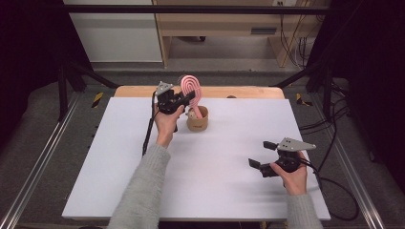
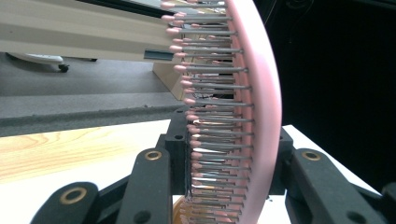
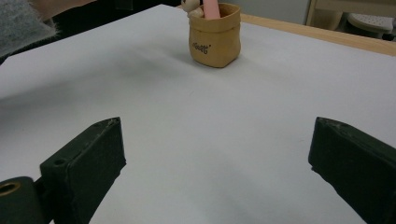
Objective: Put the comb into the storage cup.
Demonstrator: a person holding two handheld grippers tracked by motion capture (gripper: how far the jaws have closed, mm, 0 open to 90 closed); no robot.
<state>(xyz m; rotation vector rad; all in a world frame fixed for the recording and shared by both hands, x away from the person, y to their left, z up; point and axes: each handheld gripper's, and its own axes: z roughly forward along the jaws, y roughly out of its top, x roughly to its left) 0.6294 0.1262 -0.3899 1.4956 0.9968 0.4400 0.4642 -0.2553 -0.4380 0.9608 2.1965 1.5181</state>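
A pink hairbrush (image 1: 191,87) with metal bristles stands upright, its handle down inside a small tan pouch (image 1: 197,120) at the back middle of the white board. My left gripper (image 1: 187,98) is shut on the brush's head from the left. In the left gripper view the brush (image 2: 264,93) runs up between the black jaws, bristles to the left. Near the front right my right gripper (image 1: 260,153) rests open with nothing between its fingers. The right gripper view looks across the board at the pouch (image 3: 215,42) with the pink handle (image 3: 211,8) inside.
A small beige object (image 3: 189,5) sits in the pouch beside the handle. The white board (image 1: 143,191) lies on a wooden table whose edge (image 1: 239,91) shows at the back. Black frame bars and cables surround the table. A grey sleeve (image 3: 23,23) shows at left.
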